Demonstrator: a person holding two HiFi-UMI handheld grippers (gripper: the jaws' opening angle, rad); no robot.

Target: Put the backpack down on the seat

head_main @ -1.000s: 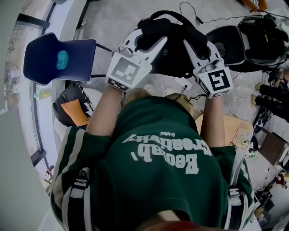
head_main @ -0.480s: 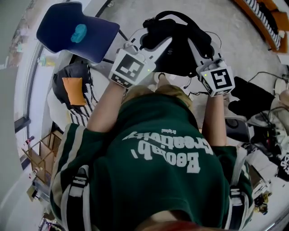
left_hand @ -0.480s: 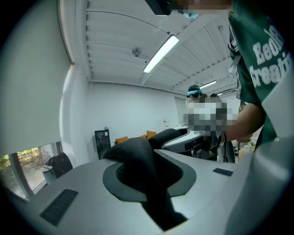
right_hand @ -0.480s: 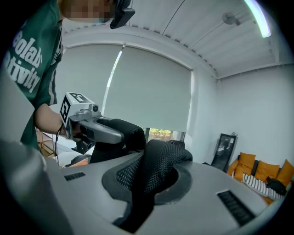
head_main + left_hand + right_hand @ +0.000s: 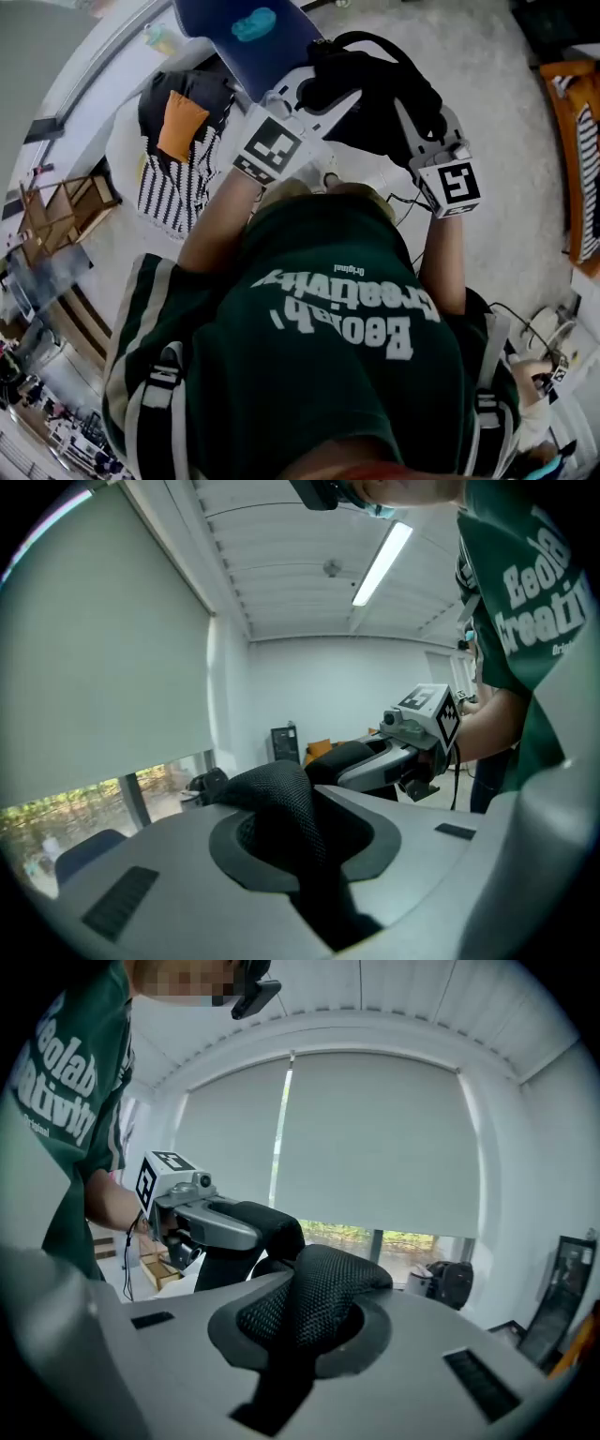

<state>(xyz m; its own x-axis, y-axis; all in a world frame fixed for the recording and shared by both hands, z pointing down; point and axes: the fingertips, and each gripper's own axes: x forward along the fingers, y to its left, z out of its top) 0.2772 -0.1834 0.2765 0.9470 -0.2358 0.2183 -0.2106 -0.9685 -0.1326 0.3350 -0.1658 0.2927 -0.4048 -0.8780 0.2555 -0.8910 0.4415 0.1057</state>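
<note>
the whole view has swung round in the last second. the blue seat, which was at the upper left of the head view, now sits at the top middle, straight ahead of your hands. the dark bag with the orange pad and the striped cloth have moved with it, from the left edge to the upper left. to me that means you have turned to face the seat and the carrying part is nearly over.

the black backpack hangs in the air at the upper middle, between your two hands. in the picture its left side overlaps the seat's lower right corner. it is close to the seat but not yet resting on it, so lowering it is what remains.

your grip has not changed. the left claw is pinching a black mesh strap of the backpack, its jaws nearly together with the webbing bunched between them. the right claw holds a second mesh strap the same way.

as for writing, your green shirt carries white lettering that is upside down in the head view. it reads "creativity" with a small "original" beside it. the larger word looks like "ecolab", though i am not sure of it. the cubes on the claws show only black and white square patterns, no words. i can read nothing on the backpack or the seat.
</note>
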